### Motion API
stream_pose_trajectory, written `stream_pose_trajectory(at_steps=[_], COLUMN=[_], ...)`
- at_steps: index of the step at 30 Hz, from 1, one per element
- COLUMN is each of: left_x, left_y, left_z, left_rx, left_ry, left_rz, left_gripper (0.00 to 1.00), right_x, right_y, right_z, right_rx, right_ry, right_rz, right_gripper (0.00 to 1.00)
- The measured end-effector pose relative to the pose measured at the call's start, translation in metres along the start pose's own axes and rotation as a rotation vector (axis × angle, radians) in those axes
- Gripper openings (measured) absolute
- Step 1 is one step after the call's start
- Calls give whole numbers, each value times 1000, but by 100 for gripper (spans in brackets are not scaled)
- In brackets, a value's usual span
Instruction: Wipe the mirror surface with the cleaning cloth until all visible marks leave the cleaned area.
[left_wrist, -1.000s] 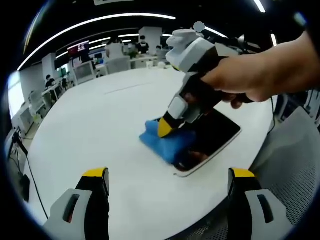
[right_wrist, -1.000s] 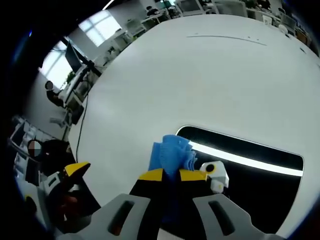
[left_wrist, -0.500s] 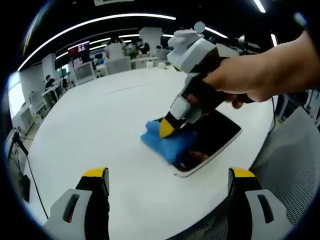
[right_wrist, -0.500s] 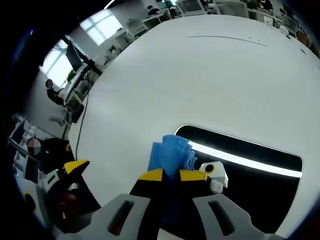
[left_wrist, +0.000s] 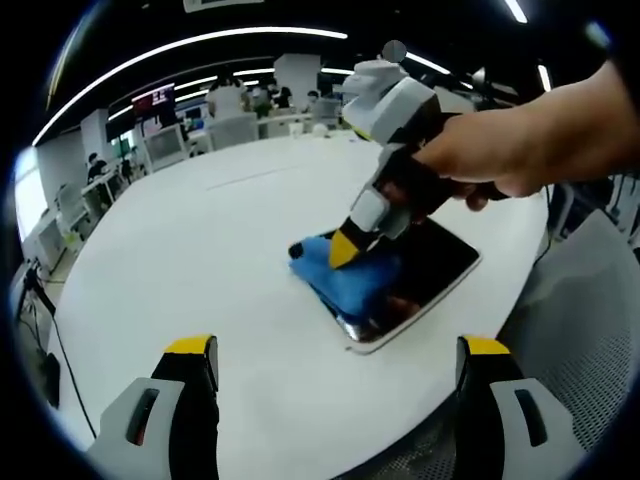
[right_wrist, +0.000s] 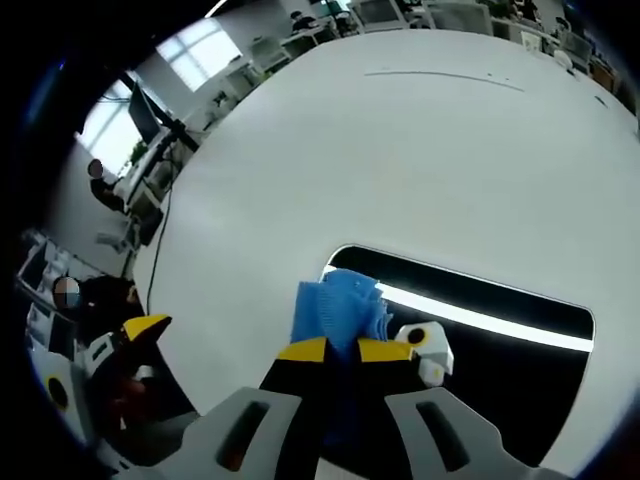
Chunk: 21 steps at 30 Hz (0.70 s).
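Cloth (left_wrist: 345, 283) in the left gripper view has slid further onto the mirror (left_wrist: 425, 270), pushed by the right gripper (left_wrist: 345, 250) clamped on it; the left gripper (left_wrist: 335, 375) hangs near, jaws spread and empty. Cloth in the right gripper view now sits at the mirror's left end on the white table (right_wrist: 400, 150); the wipe looks underway, marks too faint to judge.

I'm looking into an open-plan office: beyond my left jaws, rows of desks with monitors (left_wrist: 165, 140) are stretching away under long ceiling light strips (left_wrist: 190, 42), with people (left_wrist: 232, 98) sitting and standing there. Past my right jaws, a big round white table (right_wrist: 400, 150) is spreading toward bright windows (right_wrist: 200, 55) and more desks.
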<state>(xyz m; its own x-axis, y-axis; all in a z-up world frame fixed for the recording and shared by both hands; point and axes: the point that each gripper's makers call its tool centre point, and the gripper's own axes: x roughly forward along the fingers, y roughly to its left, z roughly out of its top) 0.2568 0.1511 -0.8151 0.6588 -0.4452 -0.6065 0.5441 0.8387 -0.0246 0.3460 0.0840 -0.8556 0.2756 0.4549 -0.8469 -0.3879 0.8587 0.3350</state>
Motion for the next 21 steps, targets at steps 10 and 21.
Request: stream_pose_trajectory(at_steps=[10, 21], left_x=[0, -2], left_y=[0, -1], left_z=[1, 2], left_rx=[1, 2], left_ry=[-5, -12], left_rz=[-1, -1], left_gripper=[99, 99], right_x=[-7, -15], right_y=[-14, -32], right_z=[-3, -7], right_rx=[13, 32], right_ry=[-3, -14], right_rz=[-12, -25], right_gripper=[4, 4])
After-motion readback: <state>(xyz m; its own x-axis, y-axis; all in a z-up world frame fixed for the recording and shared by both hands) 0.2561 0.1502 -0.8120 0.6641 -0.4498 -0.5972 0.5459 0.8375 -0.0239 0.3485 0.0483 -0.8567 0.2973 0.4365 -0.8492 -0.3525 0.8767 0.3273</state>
